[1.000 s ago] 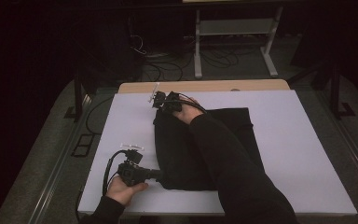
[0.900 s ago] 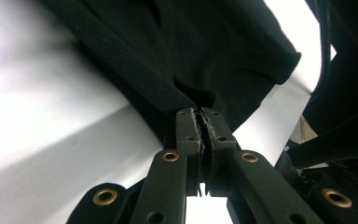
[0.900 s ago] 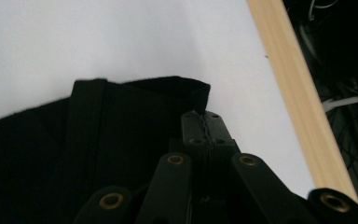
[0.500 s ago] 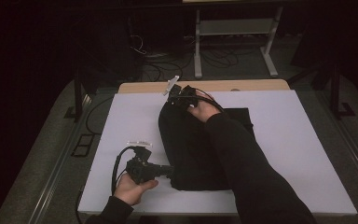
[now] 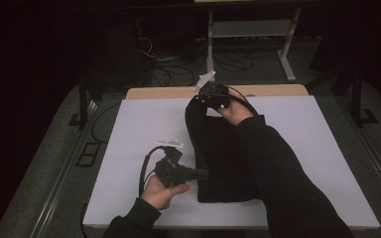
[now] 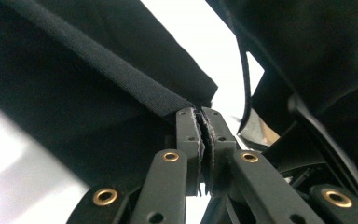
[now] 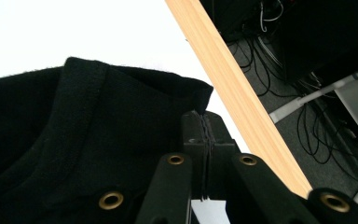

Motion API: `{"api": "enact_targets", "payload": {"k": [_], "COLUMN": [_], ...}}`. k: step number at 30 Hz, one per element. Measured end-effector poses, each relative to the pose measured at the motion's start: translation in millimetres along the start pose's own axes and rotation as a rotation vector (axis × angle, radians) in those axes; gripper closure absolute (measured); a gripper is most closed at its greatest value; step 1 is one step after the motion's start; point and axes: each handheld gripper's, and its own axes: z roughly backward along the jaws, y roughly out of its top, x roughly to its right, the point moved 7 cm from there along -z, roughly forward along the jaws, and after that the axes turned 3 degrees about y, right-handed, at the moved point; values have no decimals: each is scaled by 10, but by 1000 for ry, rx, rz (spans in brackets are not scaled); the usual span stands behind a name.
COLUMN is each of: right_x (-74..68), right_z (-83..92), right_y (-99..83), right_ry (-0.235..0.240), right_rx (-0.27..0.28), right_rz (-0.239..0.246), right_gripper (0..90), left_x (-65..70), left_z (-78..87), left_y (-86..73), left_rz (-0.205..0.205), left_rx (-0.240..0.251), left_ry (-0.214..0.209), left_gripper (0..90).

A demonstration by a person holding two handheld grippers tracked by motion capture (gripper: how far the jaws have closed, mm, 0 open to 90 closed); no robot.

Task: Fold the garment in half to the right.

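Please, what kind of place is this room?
Probably a lab or recording workshop, not a home: a white work table on a dark floor, loose cables behind it, a metal stand, and a black garment being handled.

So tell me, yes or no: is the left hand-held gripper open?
No, the left hand-held gripper is clamped shut on the black garment's hem.

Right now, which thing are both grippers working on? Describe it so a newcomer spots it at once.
Start from the white table top with the wooden strip along its far edge. In its middle lies a black garment, folded into a long dark shape. The left gripper pinches its near edge, the right gripper a far corner. It is the one dark cloth on the pale surface.
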Motion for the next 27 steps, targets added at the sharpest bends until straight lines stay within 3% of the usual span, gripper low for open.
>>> {"api": "enact_targets", "payload": {"k": [8, 14, 27], "right_x": [126, 224, 362], "right_z": [113, 227, 365], "right_y": [-241, -374, -752], "right_ry": [-14, -22, -21], "right_rx": [9, 50, 80], "right_rz": [-35, -90, -172], "right_gripper": [877, 877, 877], "left_x": [151, 228, 321], "left_z": [-245, -402, -797], "left_y": [147, 214, 295], "left_rz": [-35, -50, -52], "left_rx": [-22, -32, -56], "left_ry": [-45, -62, -100], "left_gripper": [856, 857, 858]}}
